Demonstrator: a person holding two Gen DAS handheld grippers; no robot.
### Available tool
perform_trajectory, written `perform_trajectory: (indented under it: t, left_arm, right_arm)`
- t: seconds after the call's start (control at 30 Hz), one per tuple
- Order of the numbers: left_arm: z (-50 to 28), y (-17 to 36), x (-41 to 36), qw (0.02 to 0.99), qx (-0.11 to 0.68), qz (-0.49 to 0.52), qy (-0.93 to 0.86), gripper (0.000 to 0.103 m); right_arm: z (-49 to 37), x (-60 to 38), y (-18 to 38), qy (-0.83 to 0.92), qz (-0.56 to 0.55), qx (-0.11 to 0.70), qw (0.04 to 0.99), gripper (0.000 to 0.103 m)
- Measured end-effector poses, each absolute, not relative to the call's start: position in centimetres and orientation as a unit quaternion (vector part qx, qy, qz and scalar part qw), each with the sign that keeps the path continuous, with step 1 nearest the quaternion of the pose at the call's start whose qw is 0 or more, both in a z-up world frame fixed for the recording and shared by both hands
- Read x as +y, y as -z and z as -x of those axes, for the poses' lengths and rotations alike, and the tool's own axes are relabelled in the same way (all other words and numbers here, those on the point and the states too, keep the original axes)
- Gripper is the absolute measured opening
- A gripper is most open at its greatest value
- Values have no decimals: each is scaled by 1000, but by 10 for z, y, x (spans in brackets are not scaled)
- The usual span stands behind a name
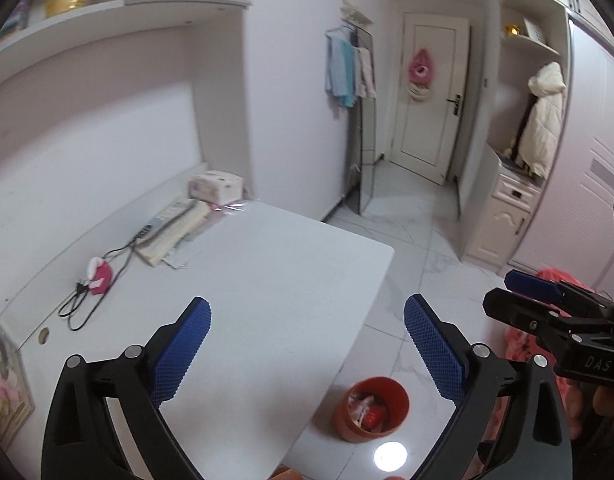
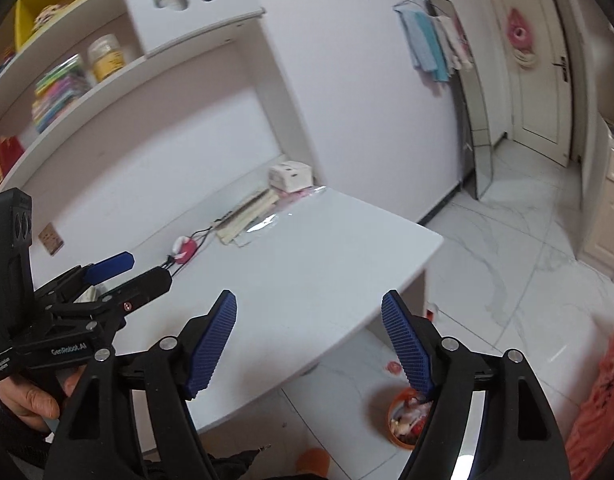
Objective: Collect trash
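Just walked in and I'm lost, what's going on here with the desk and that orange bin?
A person is holding a pair of tongs in each hand above a white desk. The left tongs and the right tongs are both open and hold nothing. An orange bin on the floor beside the desk already has wrappers in it. A few scraps lie on the tiles near it.

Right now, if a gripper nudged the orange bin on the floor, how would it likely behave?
The orange bin looks like a small, thin-walled cup standing upright on smooth floor tile, so it would probably slide easily. It holds only wrappers, so it is likely light. A high push might tip it.
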State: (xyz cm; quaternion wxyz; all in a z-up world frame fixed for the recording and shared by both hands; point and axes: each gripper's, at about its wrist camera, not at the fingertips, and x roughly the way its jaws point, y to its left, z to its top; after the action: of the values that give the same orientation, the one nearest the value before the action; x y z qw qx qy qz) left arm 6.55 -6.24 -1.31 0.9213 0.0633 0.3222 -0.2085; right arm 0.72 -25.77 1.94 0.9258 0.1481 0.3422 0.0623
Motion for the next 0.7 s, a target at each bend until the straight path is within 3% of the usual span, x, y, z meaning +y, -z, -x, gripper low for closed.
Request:
perform_trajectory:
  t: [0.7]
  left_arm:
    - [-52,-3,-4,945,310,-38,97,97]
  right_arm:
    - [-25,-191,-40,-146,-107,319,930,76]
